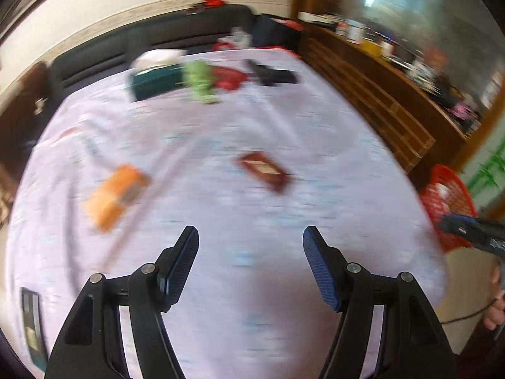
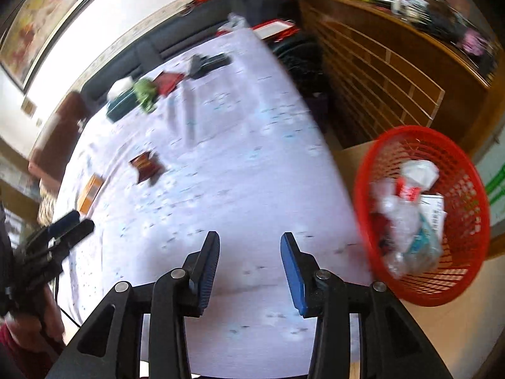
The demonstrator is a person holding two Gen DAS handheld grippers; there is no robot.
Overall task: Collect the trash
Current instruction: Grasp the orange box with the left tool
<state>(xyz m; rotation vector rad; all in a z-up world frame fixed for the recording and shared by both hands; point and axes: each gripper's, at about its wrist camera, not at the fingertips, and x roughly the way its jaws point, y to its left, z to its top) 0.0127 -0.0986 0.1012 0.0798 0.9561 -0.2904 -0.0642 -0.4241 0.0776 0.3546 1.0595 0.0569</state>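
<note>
My left gripper (image 1: 251,237) hangs open over a table under a pale lilac cloth (image 1: 252,300), nothing between its fingers. Ahead of it lie a dark red wrapper (image 1: 265,170) and, to the left, an orange packet (image 1: 116,195). My right gripper (image 2: 249,243) is open and empty too, above the cloth near the table's right edge. Just right of it stands a red mesh basket (image 2: 467,252) holding crumpled plastic and paper (image 2: 407,214). The right wrist view also shows the wrapper (image 2: 146,165), the orange packet (image 2: 90,191) and the left gripper (image 2: 79,224). Both views are blurred.
At the table's far end sit a teal tissue box (image 1: 157,80), a green item (image 1: 202,82), a red item (image 1: 227,77) and black objects (image 1: 271,74). A dark sofa (image 1: 176,31) runs behind. A wooden cabinet (image 2: 378,72) flanks the right side. A flat dark object (image 1: 30,322) lies at the near left edge.
</note>
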